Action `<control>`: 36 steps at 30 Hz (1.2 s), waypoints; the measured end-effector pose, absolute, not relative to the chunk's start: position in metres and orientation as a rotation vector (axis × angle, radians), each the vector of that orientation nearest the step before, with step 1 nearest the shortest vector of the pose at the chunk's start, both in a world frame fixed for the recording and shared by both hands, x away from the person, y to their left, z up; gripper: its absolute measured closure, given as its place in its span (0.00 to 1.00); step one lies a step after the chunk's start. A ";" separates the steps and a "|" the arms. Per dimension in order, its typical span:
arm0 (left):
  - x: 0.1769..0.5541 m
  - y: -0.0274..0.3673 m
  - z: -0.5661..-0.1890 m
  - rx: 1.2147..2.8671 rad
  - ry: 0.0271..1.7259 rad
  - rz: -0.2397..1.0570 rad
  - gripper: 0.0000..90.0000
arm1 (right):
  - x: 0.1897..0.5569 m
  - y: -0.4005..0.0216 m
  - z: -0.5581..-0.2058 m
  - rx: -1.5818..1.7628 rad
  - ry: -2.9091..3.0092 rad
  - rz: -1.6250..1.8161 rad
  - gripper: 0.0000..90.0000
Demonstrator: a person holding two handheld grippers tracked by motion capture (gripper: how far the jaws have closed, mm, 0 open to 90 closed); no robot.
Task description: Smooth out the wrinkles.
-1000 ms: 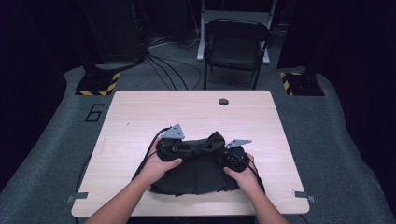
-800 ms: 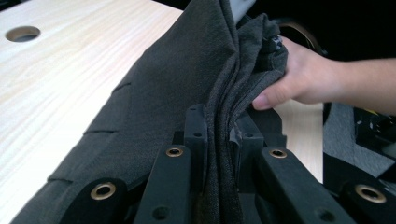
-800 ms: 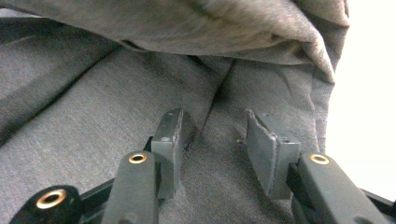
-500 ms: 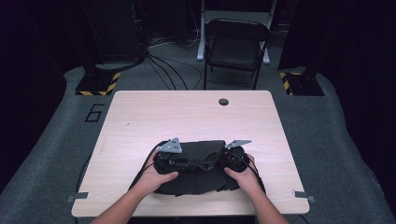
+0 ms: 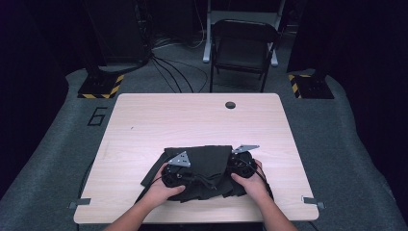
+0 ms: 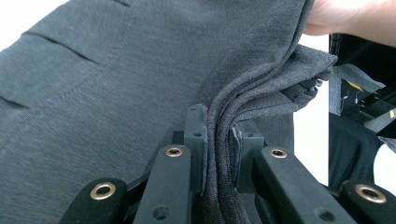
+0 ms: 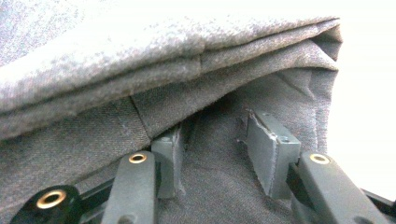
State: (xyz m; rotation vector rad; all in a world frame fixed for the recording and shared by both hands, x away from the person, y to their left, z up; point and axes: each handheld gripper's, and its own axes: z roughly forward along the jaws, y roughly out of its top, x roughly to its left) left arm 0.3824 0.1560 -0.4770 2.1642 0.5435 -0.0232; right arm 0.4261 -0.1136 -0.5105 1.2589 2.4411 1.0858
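Observation:
A dark grey garment point(image 5: 207, 161) lies folded near the table's front edge, between both hands. My left gripper point(image 5: 191, 179) rests low on its left part and is shut on several stacked layers of the cloth point(image 6: 116, 79), which bunch between the pads point(image 6: 196, 135). My right gripper point(image 5: 230, 168) sits at the garment's right side. In the right gripper view its jaws point(image 7: 215, 140) stand apart, with loose fabric point(image 7: 140, 60) lying flat between and above them and no pinch visible.
The light wooden table point(image 5: 192, 120) has a round cable hole point(image 5: 230, 105) at its far side. A folding chair point(image 5: 244, 45) stands behind the table, and cables run over the floor. A hand point(image 6: 355, 18) shows in the left gripper view, upper right.
My left hand has come down toward the table with the held fold, and the raised hump of cloth has flattened onto the pile. The right hand has stayed where it was.

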 end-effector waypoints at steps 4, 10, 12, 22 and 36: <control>0.381 0.156 -0.483 2.171 0.544 -0.031 0.88 | 0.426 -0.114 -0.511 1.255 2.446 1.081 0.62; 0.375 0.150 -0.497 2.208 0.550 -0.028 0.85 | 0.427 -0.115 -0.509 1.247 2.459 1.073 0.63; 0.376 0.150 -0.499 2.203 0.557 -0.027 0.83 | 0.427 -0.117 -0.506 1.231 2.467 1.055 0.63; 0.374 0.151 -0.501 2.189 0.579 -0.027 0.68 | 0.423 -0.155 -0.469 1.321 2.307 1.138 0.62; 0.363 0.197 -0.474 2.134 0.645 0.044 0.50 | 0.394 -0.082 -0.459 0.945 2.562 1.181 0.58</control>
